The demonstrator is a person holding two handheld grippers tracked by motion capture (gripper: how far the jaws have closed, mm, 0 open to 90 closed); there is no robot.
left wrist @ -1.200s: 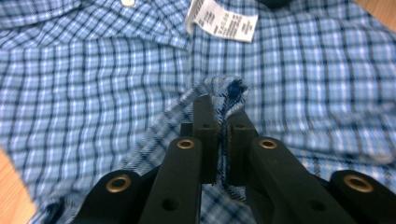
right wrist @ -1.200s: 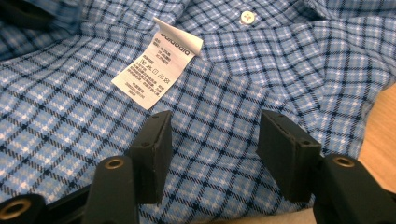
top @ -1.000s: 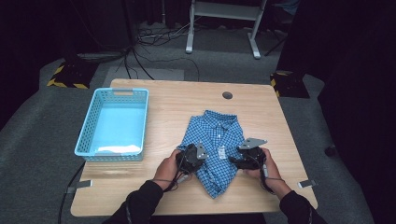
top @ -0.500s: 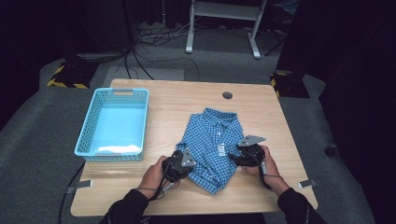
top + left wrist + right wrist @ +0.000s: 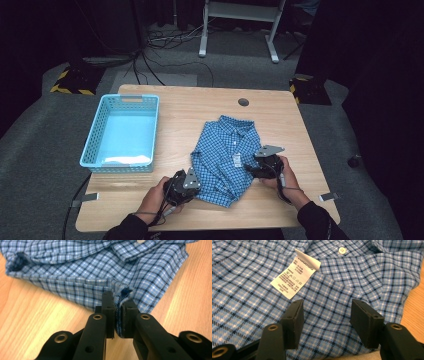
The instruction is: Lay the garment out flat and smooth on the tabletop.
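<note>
A folded shirt (image 5: 224, 152) of soft woven cotton, checked in light blue, white and navy, is being handled on the pale wood-grain table (image 5: 200, 107), lying toward the near right part of the tabletop with its collar pointing to the far edge. A white care label (image 5: 295, 277) printed with small dark characters is lying on the cloth, one end curled up, and a small pale button (image 5: 341, 250) is seen on the placket beyond it.

The left gripper (image 5: 117, 312) is being held at the shirt's near left corner, close to the near edge of the table. Its two black jaws are closed almost together, and a thin fold of the checked hem is being pinched between the flat pads; they have just been easing apart very slightly while the cloth is being kept between them. The hem is being drawn up into a small pucker at the jaw tips.

The right gripper (image 5: 327, 322) is being rested at the shirt's right side, toward the right edge of the table. Its blocky matt-black jaws are standing partly apart over flat cloth, and nothing is being clamped between them.

A light-blue plastic basket (image 5: 92, 145), rectangular with latticed walls and cut-out handles, is sitting near the left edge of the table. A flat pale folded item (image 5: 125, 160) is lying at its near end. A small round dark hole (image 5: 243, 102) is set near the far edge.
</note>
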